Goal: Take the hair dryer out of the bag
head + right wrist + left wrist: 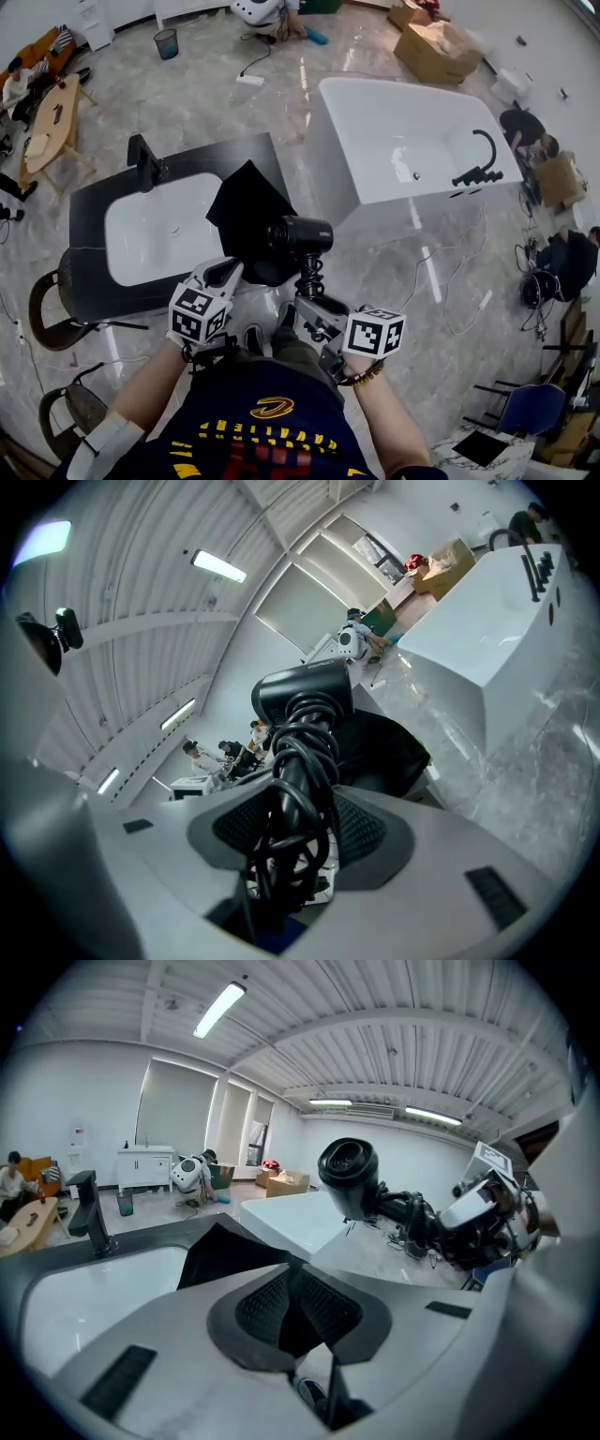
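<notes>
Now, right tool point(309, 302) clamping hair dryer point(300, 234), black bag point(244, 211)

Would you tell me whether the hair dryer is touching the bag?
Apart. The left gripper view shows the hair dryer up clear of the bag, with the white tub showing between them.

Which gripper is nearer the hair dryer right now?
Right. The right gripper is shut on the cord-wrapped handle of the hair dryer. The left gripper is off to its side, apart, pinching the black bag.
</notes>
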Demonstrator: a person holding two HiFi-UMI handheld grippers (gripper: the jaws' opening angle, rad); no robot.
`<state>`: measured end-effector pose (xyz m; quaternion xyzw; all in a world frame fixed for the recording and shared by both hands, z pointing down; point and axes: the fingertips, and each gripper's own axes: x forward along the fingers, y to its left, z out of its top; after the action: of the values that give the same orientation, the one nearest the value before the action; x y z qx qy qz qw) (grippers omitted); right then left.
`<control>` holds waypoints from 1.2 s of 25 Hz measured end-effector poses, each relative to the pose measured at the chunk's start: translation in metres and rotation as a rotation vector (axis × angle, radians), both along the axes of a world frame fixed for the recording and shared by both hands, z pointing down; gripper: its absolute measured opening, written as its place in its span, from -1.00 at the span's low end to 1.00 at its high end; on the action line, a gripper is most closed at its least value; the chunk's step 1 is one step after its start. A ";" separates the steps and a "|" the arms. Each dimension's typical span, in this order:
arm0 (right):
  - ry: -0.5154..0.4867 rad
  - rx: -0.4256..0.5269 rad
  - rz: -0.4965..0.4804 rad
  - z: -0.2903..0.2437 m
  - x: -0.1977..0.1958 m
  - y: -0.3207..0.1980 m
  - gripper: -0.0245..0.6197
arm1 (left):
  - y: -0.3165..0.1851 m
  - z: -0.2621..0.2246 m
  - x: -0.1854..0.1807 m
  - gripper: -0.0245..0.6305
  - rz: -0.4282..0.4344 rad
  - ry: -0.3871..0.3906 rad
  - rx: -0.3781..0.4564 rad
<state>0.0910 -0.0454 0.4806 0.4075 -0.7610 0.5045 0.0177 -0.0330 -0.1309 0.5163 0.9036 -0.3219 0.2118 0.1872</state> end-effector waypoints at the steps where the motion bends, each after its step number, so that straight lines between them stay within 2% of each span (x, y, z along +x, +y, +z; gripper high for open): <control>1: 0.010 -0.003 0.000 0.004 0.000 -0.006 -0.28 | 0.005 -0.002 -0.005 -0.87 -0.006 0.009 -0.003; 7: 0.067 -0.030 -0.056 0.034 -0.011 -0.064 -0.28 | 0.029 -0.002 -0.036 -0.87 -0.055 0.006 -0.011; 14: 0.258 -0.131 -0.195 0.100 -0.017 -0.136 -0.28 | 0.038 0.010 -0.075 -0.87 -0.187 -0.027 -0.047; 20: 0.349 -0.208 -0.303 0.147 -0.024 -0.164 -0.28 | 0.041 0.010 -0.093 -0.87 -0.288 -0.041 -0.069; 25: 0.471 -0.182 -0.361 0.164 -0.024 -0.178 -0.28 | 0.046 0.017 -0.100 -0.87 -0.334 -0.045 -0.094; 28: 0.602 -0.135 -0.399 0.171 -0.019 -0.184 -0.28 | 0.042 0.018 -0.097 -0.87 -0.339 -0.044 -0.095; 30: 0.639 -0.127 -0.416 0.175 -0.018 -0.183 -0.28 | 0.037 0.015 -0.092 -0.87 -0.332 -0.042 -0.087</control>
<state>0.0732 -0.2283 0.6557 0.3791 -0.7508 0.3837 0.3813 -0.1250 -0.0937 0.5311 0.8245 -0.4612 0.2102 0.2517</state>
